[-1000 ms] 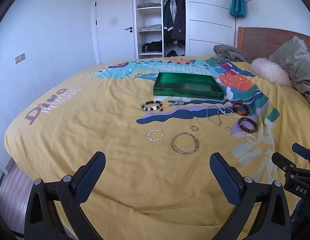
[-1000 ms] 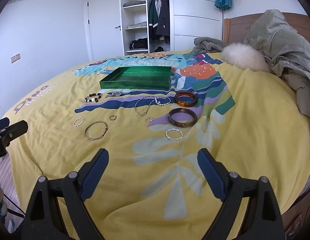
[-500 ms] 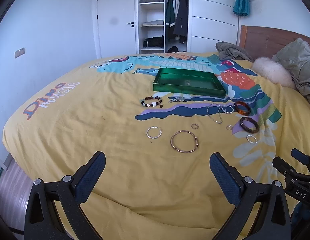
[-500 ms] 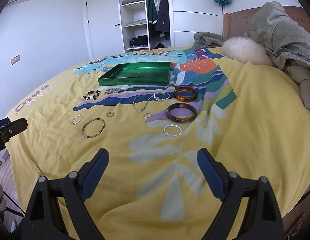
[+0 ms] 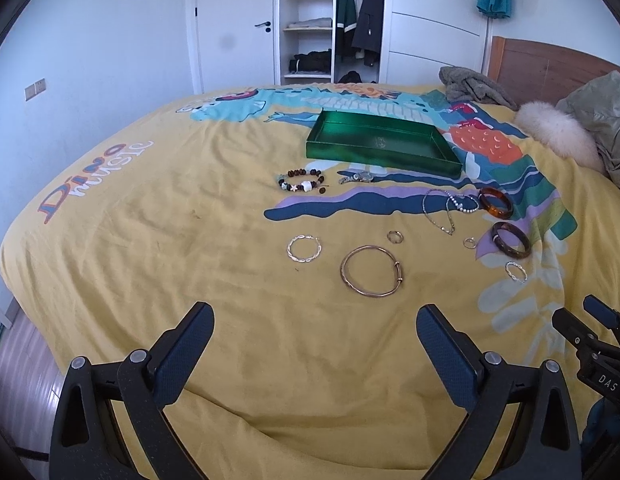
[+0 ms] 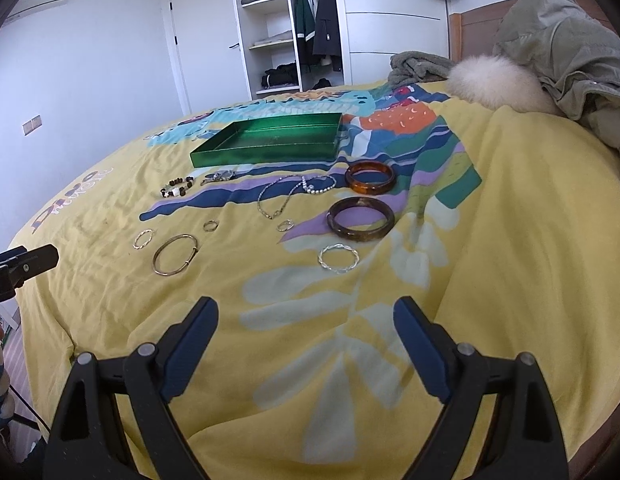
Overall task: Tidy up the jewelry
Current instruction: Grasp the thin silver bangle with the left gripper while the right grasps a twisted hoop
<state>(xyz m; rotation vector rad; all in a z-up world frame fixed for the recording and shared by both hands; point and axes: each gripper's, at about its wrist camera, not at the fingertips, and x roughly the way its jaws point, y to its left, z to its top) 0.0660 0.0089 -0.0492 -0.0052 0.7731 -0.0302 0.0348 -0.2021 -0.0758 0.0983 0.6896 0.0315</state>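
Jewelry lies spread on the yellow bedspread (image 5: 190,280) in front of an empty green tray (image 5: 373,160). Nearest my left gripper (image 5: 314,312) are a gold bangle (image 5: 398,271) and a twisted silver ring (image 5: 289,248). That gripper's jaws are closing from wide apart, with nothing between them. Farther off lie a beaded bracelet (image 5: 306,187) and chains (image 5: 437,220). My right gripper (image 6: 306,304) hangs open and empty over the bedspread. Ahead of it lie a twisted silver ring (image 6: 337,267), a dark bangle (image 6: 359,234) and an amber bangle (image 6: 369,187).
An olive jacket (image 6: 569,40) with a fur trim (image 6: 493,84) and a grey garment (image 6: 417,66) lie at the head of the bed, by the wooden headboard (image 5: 541,64). An open wardrobe (image 5: 333,24) and a door stand beyond. The bed's left edge drops to the floor (image 5: 26,364).
Both grippers have come forward and a little lower toward the bed, so the jewelry looks nearer. No piece of jewelry has moved.
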